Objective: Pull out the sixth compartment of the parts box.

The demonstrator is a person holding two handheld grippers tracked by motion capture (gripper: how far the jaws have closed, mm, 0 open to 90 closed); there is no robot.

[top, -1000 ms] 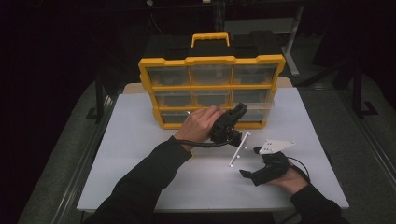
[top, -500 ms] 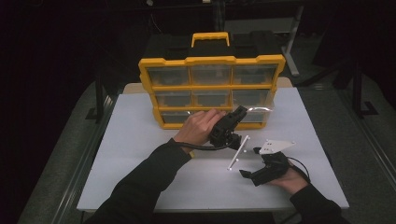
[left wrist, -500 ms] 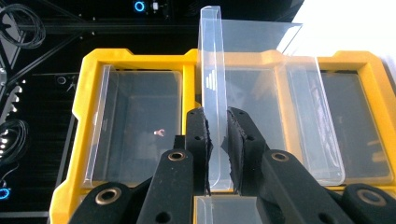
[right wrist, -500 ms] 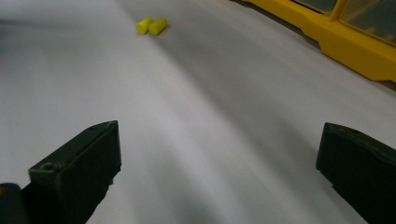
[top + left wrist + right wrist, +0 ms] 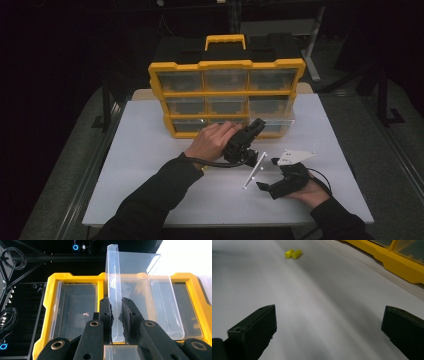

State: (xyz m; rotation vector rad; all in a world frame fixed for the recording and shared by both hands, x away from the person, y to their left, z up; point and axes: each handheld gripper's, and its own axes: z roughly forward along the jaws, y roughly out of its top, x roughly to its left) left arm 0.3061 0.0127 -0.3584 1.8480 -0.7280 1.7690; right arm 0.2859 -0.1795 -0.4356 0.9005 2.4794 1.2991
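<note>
Your left gripper (image 5: pixel 116 315) has its jaws pinching the front wall of a clear plastic drawer (image 5: pixel 113 285), one pad on each face of that thin wall. The drawer stands partly pulled out of the bottom row of the yellow plastic organiser case with clear compartments (image 5: pixel 226 95), in the right-hand part of that row. In the high view your left hand (image 5: pixel 212 140) wraps the gripper body just in front of the case, its cable trailing back under your wrist.

Your right gripper (image 5: pixel 329 327) rests low over the white table (image 5: pixel 312 297) with its jaws spread wide and nothing between them. Ahead of them, well apart, two small yellow cylinders (image 5: pixel 293 253) lie side by side, touching, on the table. In the high view your right hand (image 5: pixel 310 192) sits near the table's front right, its grey three-cornered plate on top, well apart from the case.
</note>
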